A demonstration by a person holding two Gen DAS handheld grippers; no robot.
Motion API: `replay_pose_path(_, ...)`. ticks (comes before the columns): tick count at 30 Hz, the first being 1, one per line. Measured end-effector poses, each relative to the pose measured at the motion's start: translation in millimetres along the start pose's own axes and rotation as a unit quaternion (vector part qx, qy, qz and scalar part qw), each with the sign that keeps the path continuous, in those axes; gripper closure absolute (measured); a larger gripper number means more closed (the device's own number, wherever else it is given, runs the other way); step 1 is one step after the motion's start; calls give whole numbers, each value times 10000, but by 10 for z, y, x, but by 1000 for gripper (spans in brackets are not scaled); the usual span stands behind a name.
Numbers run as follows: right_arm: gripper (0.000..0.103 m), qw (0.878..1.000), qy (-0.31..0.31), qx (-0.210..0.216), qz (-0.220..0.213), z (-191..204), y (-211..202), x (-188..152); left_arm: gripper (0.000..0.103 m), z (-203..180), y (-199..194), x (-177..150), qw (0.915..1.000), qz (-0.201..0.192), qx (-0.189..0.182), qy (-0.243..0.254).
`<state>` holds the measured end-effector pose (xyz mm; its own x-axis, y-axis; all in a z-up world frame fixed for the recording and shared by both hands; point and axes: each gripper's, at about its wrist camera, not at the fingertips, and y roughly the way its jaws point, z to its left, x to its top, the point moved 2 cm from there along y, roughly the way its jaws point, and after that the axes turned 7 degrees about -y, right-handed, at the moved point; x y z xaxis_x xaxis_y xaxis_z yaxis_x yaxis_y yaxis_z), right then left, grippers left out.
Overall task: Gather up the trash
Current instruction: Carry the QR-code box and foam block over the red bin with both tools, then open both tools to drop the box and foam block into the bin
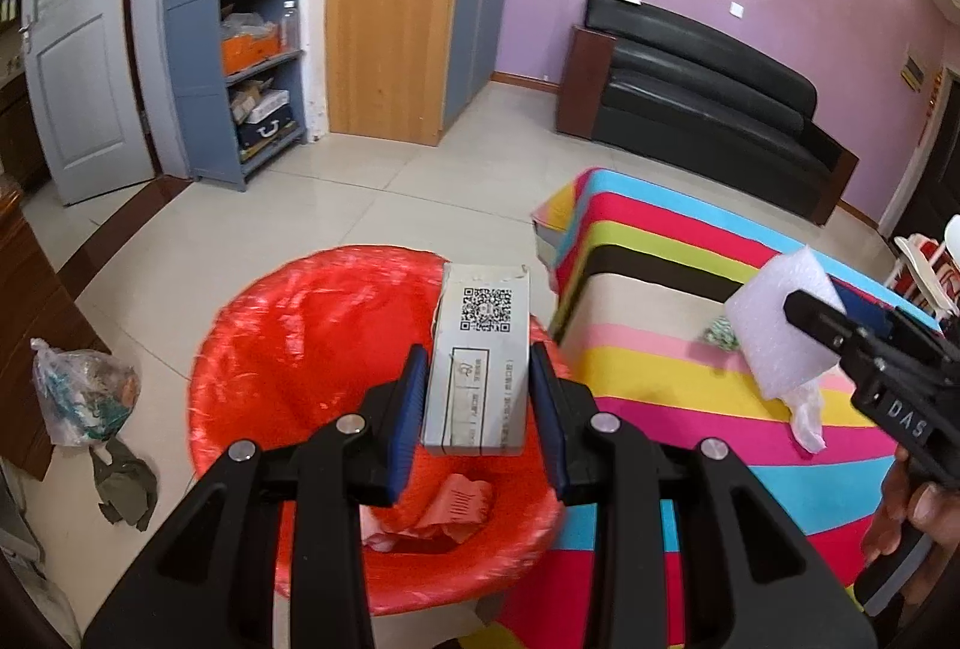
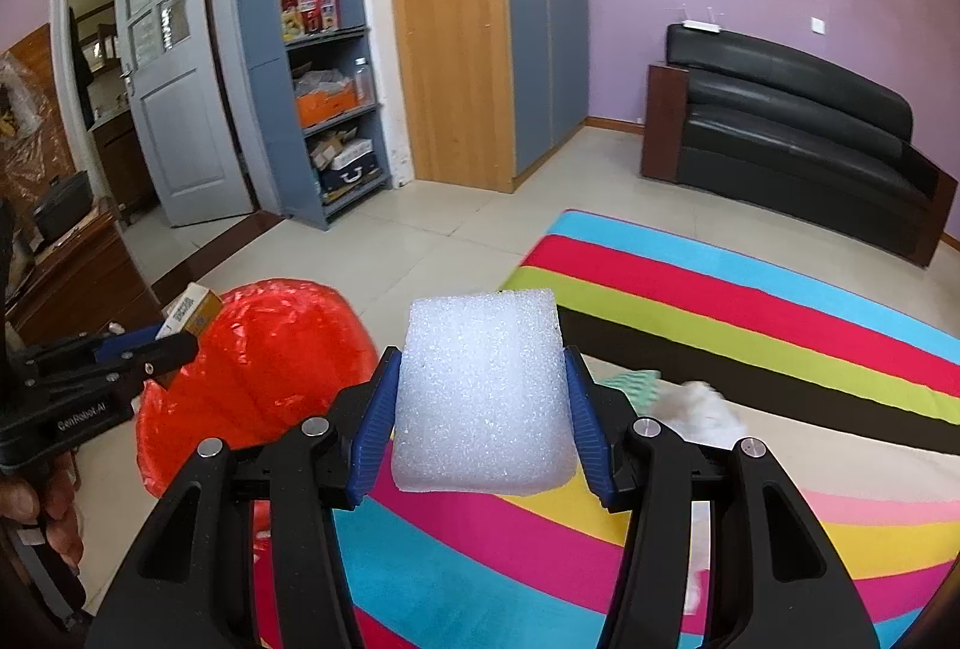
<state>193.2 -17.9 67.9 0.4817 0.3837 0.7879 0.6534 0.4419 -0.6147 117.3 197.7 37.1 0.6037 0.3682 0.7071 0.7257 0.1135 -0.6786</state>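
My left gripper (image 1: 479, 367) is shut on a small white cardboard box (image 1: 480, 361) with a QR code, held above the red-lined trash bin (image 1: 288, 349). Crumpled pink paper (image 1: 456, 505) lies inside the bin. My right gripper (image 2: 480, 397) is shut on a white foam block (image 2: 480, 391), held over the striped tablecloth (image 2: 720, 325) to the right of the bin (image 2: 270, 367). The foam block (image 1: 780, 313) and right gripper also show at the right of the left wrist view. The box (image 2: 189, 313) shows at the left of the right wrist view.
A white tissue (image 2: 702, 409) and a green patterned scrap (image 2: 630, 385) lie on the cloth. A tied plastic bag (image 1: 78, 385) and a dark rag (image 1: 126, 481) lie on the floor left of the bin. A black sofa (image 1: 708, 103) and blue shelves (image 1: 252, 19) stand behind.
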Motion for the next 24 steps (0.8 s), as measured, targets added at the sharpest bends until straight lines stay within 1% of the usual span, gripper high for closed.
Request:
replay_pose_path(11, 53, 9991, -231, 344, 85, 551, 280, 92, 70, 518, -144, 117, 9990, -150, 188, -381)
replay_pose_path(18, 53, 9978, -352, 544, 114, 845, 394, 132, 70, 697, -218, 150, 9979, -220, 303, -537)
replay_pose_path(24, 53, 9971, -428, 611, 163, 991, 489, 148, 70, 808, -247, 179, 9969, -280, 381, -623)
